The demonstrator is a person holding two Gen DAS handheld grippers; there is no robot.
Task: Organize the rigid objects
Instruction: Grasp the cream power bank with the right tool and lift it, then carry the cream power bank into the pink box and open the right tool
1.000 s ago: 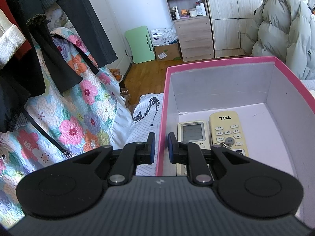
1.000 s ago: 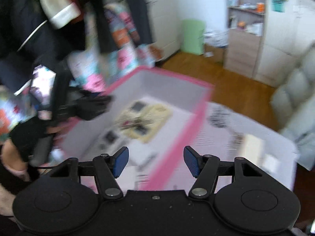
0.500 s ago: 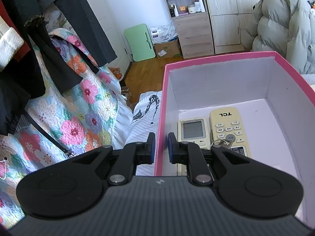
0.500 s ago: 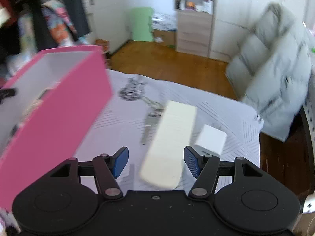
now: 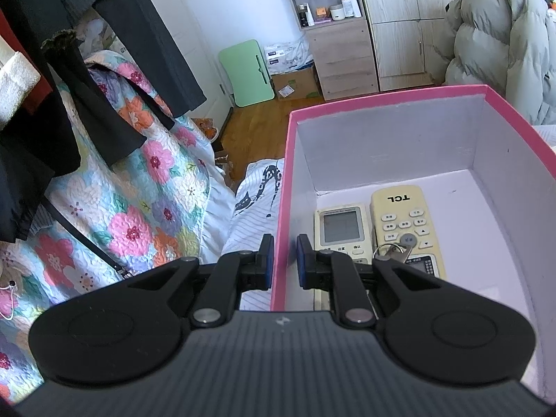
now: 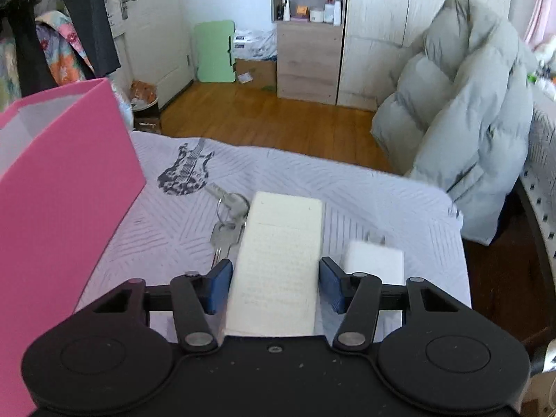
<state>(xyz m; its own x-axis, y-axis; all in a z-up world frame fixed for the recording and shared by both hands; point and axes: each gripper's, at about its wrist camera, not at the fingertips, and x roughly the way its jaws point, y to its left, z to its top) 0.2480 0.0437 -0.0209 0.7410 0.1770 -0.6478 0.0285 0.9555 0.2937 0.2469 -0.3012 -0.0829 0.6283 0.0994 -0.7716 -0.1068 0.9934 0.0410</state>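
Note:
My left gripper (image 5: 284,266) is shut on the left wall of the pink box (image 5: 382,102), one finger outside and one inside. Inside the box lie a cream remote with a screen (image 5: 342,231), a yellow TCL remote (image 5: 403,219) and a bunch of keys (image 5: 394,252). In the right wrist view, my right gripper (image 6: 275,286) straddles a white remote (image 6: 281,243) lying face down on the bed. Its jaws are closing, with the blue pads just beside the remote's long edges. A second bunch of keys (image 6: 227,222) lies at the remote's left, and a white plug adapter (image 6: 377,260) at its right.
The pink box (image 6: 62,180) stands tall at the left of the right gripper. The bed cover (image 6: 365,191) ends just beyond the remote, with wooden floor past it. A grey puffer coat (image 6: 469,111) hangs at the right; a floral quilt (image 5: 139,191) and dark clothes hang at the left.
My right gripper swung from above the box to the right and down to the bed, around the white remote, and its jaws narrowed. The left gripper kept its hold on the box wall.

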